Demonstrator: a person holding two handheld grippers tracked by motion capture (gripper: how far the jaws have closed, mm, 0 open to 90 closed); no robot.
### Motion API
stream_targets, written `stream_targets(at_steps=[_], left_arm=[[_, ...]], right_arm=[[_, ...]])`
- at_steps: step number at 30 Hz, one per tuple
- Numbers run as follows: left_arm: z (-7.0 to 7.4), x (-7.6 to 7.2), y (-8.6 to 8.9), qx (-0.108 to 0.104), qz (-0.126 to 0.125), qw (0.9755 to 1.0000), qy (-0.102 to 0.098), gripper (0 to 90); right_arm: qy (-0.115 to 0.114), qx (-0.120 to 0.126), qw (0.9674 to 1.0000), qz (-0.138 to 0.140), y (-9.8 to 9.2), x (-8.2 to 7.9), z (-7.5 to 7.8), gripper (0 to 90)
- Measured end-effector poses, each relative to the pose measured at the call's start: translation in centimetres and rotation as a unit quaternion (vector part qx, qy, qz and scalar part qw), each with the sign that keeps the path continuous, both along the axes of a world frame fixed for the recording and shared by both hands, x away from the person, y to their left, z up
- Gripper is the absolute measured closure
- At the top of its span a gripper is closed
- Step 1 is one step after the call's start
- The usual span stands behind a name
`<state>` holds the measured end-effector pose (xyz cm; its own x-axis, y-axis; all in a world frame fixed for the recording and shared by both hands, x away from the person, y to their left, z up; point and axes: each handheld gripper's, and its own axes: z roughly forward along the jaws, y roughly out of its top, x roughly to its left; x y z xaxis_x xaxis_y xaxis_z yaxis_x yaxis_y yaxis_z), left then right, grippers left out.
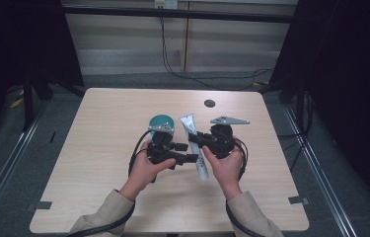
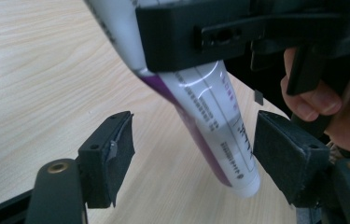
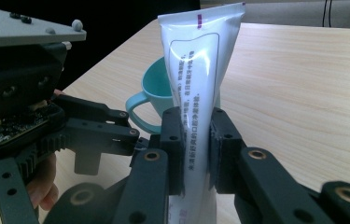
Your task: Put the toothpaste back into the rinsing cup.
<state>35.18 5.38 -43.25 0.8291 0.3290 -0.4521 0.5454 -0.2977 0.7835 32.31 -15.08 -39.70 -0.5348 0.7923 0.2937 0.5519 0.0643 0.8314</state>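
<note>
A white tube [image 3: 196,88] with a purple stripe is clamped between the jaws of the right gripper [image 3: 196,154], whose pads are pressed flat against its printed sides. In the right gripper view the tube is held upright, its crimped flat end at the top and its lower part hidden behind the jaws. In the high view the tube [image 1: 194,143] is seen above the middle of the wooden table [image 1: 98,138], running from the crimped end near the far side down to the capped end just beside the right hand [image 1: 227,165].

The left gripper [image 2: 193,154] is held around the lower end of the tube [image 2: 219,135], jaws apart (a clear gap is seen on both sides of the tube in the left gripper view, wider on the left side, so nothing is being squeezed). The round end of the tube is seen just above the tabletop, tilted, between the two black pads [image 2: 282,149]. Whether the nearer pad touches the tube cannot be told.

A teal cup [image 3: 156,98] with a handle is seen standing on the table behind the tube, just beside the left gripper [image 1: 170,150] in the high view. A small dark round disc [image 1: 209,103] lies on the table farther off, well apart from both hands. Beige sleeves [image 1: 108,207] are worn on both forearms.
</note>
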Motion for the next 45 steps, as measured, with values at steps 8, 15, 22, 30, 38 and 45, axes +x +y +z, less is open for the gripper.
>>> stream_targets(at_steps=[8,15,22,30,38,45], left_arm=[[-0.3,0.2,-0.3,-0.008,0.006,0.9999,0.006,33.8],[-0.1,0.2,-0.2,-0.023,0.005,0.9997,0.001,43.0],[-0.2,0.3,-0.2,-0.036,0.013,0.9992,0.013,48.2],[-0.1,0.4,0.5,-0.034,0.019,0.9991,0.015,58.3],[0.6,0.1,0.8,-0.012,0.021,0.9996,-0.014,65.8],[0.8,0.0,1.0,0.0,0.021,0.9993,-0.031,68.6]], right_arm=[[0.0,0.002,1.0,0.004,0.5,0.1,-0.2,78.1],[0.001,0.013,0.9999,0.006,0.6,0.0,-0.2,78.1],[-0.001,0.028,0.9996,0.006,0.6,0.0,-0.2,78.1],[-0.011,0.039,0.9991,0.009,0.5,-0.2,0.2,78.1],[-0.012,0.05,0.9986,0.011,0.4,-0.2,0.5,77.5],[-0.016,0.054,0.9983,0.012,0.3,-0.3,0.5,77.3]])
